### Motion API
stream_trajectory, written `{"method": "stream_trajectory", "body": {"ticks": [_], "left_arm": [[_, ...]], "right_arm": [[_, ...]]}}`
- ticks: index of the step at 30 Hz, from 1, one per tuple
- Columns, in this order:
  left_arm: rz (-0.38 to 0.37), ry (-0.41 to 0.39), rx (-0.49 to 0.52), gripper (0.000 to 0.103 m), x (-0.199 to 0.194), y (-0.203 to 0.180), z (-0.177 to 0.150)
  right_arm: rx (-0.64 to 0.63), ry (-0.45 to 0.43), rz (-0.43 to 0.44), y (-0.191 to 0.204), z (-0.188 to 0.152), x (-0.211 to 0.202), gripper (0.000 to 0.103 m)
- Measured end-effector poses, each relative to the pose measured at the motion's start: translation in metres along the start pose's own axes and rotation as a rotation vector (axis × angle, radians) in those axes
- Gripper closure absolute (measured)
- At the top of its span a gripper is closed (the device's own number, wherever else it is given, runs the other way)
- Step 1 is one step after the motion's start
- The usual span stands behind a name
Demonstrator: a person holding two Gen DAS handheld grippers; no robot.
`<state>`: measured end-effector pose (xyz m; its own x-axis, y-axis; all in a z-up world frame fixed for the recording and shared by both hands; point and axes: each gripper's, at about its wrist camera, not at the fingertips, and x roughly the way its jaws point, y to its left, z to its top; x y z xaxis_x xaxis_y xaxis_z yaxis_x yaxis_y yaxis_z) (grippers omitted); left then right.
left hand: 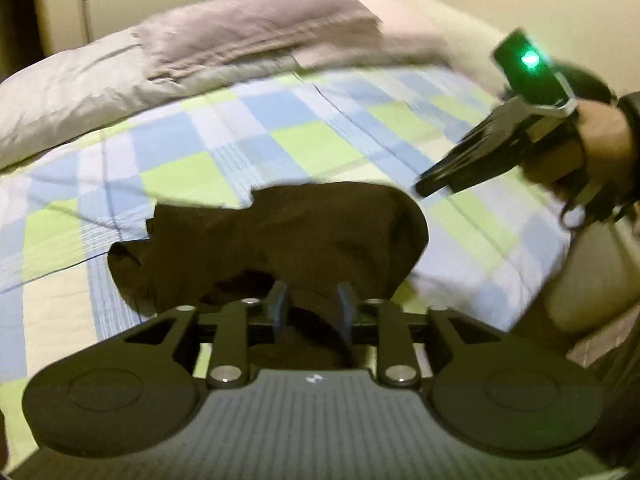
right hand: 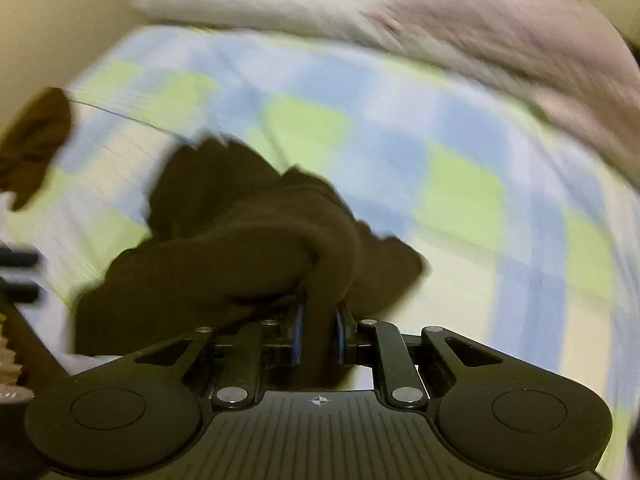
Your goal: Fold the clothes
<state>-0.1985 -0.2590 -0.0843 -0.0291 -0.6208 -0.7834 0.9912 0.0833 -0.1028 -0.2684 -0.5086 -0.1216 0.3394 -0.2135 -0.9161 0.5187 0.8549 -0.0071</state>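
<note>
Over the checked bedspread (left hand: pixel 192 152) my right gripper (right hand: pixel 318 326) pinches a fold of the dark garment (right hand: pixel 240 248) to carry it, while my left gripper (left hand: pixel 312 300) stands slightly parted around another bunch (grip unclear).

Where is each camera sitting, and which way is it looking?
Left wrist view: sits on the left gripper, looking down along its fingers at the dark garment on the checked bedspread; the other gripper and the hand holding it show at right.
Right wrist view: sits on the right gripper, looking down at the dark garment, a fold of it between its pads; very blurred.
Both share the garment, the bedspread and the pillows behind.
</note>
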Motion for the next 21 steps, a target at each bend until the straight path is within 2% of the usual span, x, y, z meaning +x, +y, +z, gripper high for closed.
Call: {"method": "stream_trajectory", "body": {"ticks": [1, 2, 3, 4, 5, 10, 18, 20, 21], "left_arm": [[0.000, 0.021, 0.018, 0.075, 0.003, 0.000, -0.005], [0.006, 0.039, 0.025, 0.073, 0.007, 0.004, -0.008], [0.014, 0.057, 0.028, 0.066, 0.013, 0.009, -0.008], [0.021, 0.076, 0.028, 0.060, 0.020, 0.013, -0.009], [0.027, 0.094, 0.021, 0.059, 0.029, 0.018, -0.011], [0.045, 0.142, -0.021, 0.048, 0.080, 0.053, -0.017], [0.066, 0.239, 0.011, 0.045, 0.146, 0.077, -0.019], [0.073, 0.265, 0.004, 0.053, 0.162, 0.078, -0.020], [0.072, 0.279, -0.002, 0.070, 0.168, 0.076, -0.020]], "right_arm": [[0.028, 0.006, -0.017, -0.009, -0.011, -0.003, 0.088], [0.052, 0.010, -0.027, -0.017, -0.020, -0.006, 0.084], [0.077, 0.009, -0.037, -0.021, -0.028, -0.009, 0.061], [0.098, 0.001, -0.041, -0.022, -0.033, -0.011, 0.043], [0.117, -0.010, -0.042, -0.023, -0.036, -0.012, 0.020], [0.124, -0.034, 0.003, -0.005, -0.016, -0.002, 0.020], [0.022, -0.025, 0.025, 0.014, 0.032, 0.093, 0.020], [-0.001, -0.011, 0.052, 0.014, 0.041, 0.123, 0.020], [-0.016, 0.009, 0.089, 0.011, 0.044, 0.139, 0.024]]}}
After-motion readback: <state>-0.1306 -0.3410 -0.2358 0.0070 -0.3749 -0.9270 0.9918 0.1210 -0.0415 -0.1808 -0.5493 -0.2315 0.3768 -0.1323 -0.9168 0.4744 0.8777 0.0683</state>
